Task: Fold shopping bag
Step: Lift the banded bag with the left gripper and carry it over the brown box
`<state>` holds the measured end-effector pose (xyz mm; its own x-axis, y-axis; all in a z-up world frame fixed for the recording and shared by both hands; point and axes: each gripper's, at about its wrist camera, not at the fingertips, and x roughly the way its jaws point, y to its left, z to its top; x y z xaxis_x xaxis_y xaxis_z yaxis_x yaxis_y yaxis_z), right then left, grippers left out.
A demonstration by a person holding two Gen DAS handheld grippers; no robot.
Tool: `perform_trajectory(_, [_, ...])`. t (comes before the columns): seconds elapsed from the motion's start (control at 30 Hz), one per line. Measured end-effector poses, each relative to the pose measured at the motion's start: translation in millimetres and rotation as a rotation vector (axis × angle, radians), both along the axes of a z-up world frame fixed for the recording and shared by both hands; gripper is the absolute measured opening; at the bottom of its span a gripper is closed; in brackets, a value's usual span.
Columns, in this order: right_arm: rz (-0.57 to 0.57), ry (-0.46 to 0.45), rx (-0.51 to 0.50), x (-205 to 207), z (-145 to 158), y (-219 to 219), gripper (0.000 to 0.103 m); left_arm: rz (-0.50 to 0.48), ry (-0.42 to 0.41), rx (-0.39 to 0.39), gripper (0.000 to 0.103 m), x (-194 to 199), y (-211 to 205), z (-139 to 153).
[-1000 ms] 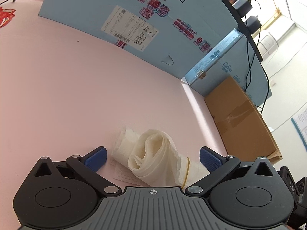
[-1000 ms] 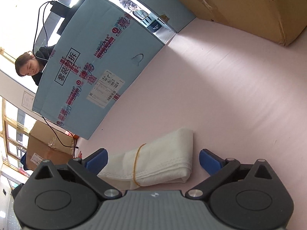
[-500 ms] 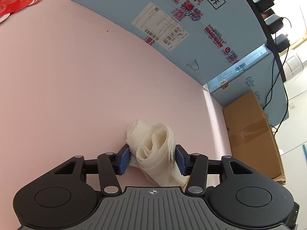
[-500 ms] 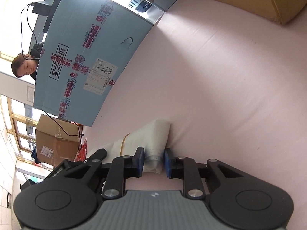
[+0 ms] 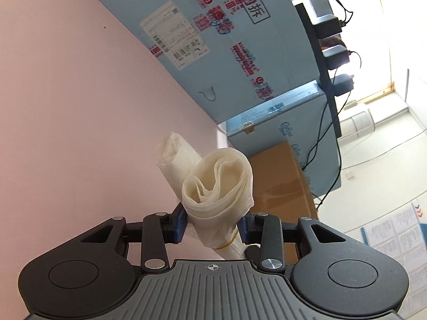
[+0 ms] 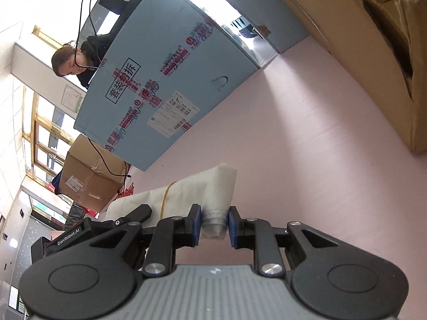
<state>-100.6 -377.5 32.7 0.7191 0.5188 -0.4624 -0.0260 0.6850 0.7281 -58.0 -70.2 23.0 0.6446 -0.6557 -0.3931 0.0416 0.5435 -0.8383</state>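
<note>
A white shopping bag (image 5: 217,184), rolled into a bundle and bound with a yellow rubber band (image 5: 226,244), hangs above the pink table (image 5: 80,133). My left gripper (image 5: 213,224) is shut on its open, layered end, with the blue pads pressing both sides. In the right wrist view the bag (image 6: 197,189) runs off to the left, its rubber band (image 6: 166,197) around the middle. My right gripper (image 6: 213,224) is shut on the bag's folded end. The other gripper's black housing (image 6: 80,236) shows at the bag's far end.
A large blue cardboard box (image 5: 213,40) with a shipping label stands along the table's far side, with a smaller blue box (image 5: 280,122) beside it. A brown carton (image 5: 280,186) lies at the right. A person (image 6: 69,61) sits behind the blue box. Pink table surface (image 6: 307,146) lies ahead.
Both grippers went from wide open around the bag's ends to shut on them. The bag has risen off the table, and both views have rolled.
</note>
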Motion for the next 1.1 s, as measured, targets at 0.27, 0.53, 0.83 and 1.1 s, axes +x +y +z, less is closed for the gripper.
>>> perform_trajectory(0.27, [0.022, -0.114, -0.058, -13.2, 27.1, -38.8, 0.023, -0.012, -0.105, -0.038, 0.036, -4.7, -38.9, 21.2])
perform_trajectory(0.53, [-0.047, -0.222, -0.047, -30.6, 54.4, -76.0, 0.023, -0.095, -0.17, -0.036, 0.036, 4.2, -74.9, 59.5])
perform_trajectory(0.83, [-0.145, -0.294, -0.077, -49.2, 74.5, -116.2, 0.023, -0.22, -0.239, -0.055, 0.036, 17.5, -128.5, 79.0])
perform_trajectory(1.1, [-0.272, -0.309, -0.134, -62.3, 86.3, -157.3, 0.023, -0.351, -0.292, -0.031, 0.036, 44.1, -186.8, 92.7])
